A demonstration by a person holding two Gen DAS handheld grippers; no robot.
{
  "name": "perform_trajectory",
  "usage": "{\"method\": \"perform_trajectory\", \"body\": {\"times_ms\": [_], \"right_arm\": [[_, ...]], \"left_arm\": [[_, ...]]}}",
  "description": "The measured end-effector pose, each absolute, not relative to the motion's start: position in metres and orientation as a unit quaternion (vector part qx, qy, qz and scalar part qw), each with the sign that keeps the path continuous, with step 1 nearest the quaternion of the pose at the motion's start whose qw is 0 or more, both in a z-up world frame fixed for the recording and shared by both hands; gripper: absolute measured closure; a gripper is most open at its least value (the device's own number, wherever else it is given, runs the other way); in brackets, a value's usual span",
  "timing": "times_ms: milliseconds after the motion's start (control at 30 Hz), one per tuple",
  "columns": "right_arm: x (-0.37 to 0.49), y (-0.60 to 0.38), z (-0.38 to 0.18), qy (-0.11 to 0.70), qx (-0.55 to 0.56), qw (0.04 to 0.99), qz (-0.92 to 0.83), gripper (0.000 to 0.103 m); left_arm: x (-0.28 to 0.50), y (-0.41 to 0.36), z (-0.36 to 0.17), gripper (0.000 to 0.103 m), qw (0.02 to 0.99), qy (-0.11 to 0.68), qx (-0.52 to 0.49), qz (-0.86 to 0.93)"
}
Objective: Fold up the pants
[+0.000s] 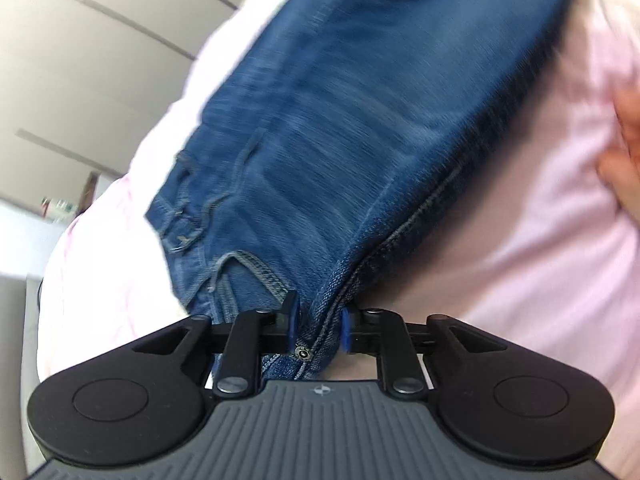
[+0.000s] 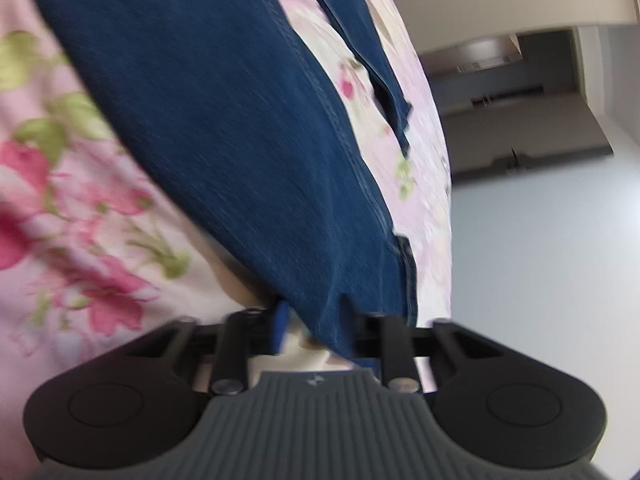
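Gripping blue jeans [image 1: 340,128], both claws, right [image 2: 316,326] seemingly looser.

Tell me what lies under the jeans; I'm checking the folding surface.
Under the jeans lies a pink floral bedsheet, visible around the denim. Both the left gripper and right gripper pinch the fabric. Whatever sits directly beneath the denim is covered.

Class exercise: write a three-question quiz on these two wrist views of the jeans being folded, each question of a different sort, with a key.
1. True or false: the left gripper is shut on the jeans.
2. What lies under the jeans in the right wrist view? A) floral bedsheet B) wooden table C) carpet
3. Fill in: beside the left gripper's fingers sits a metal ____.

Key: 1 true; 2 A; 3 rivet.
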State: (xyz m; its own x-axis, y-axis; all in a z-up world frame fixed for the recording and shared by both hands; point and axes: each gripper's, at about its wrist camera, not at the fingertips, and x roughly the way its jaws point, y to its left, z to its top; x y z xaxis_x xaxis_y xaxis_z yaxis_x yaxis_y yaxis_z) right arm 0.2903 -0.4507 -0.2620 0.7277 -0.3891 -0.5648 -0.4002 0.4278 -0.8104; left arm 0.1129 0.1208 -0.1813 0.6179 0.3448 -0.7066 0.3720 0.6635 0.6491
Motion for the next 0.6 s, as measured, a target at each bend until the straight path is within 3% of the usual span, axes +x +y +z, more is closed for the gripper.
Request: {"method": "perform_trajectory", "body": {"times_ms": [333,600], "right_arm": [[0.35,-0.444,-0.162,0.322,-0.427,0.842,-0.074,0.103],[0.464,-0.404,-0.118,0.293,-0.454,0.836,-0.099,0.103]], "left_arm": [[0.159,0.147,-0.078,0.085,0.874,0.406,0.261,0.049],[0.265,0.174,-0.025,0.087,0.868,0.424,0.249,0.064]]}}
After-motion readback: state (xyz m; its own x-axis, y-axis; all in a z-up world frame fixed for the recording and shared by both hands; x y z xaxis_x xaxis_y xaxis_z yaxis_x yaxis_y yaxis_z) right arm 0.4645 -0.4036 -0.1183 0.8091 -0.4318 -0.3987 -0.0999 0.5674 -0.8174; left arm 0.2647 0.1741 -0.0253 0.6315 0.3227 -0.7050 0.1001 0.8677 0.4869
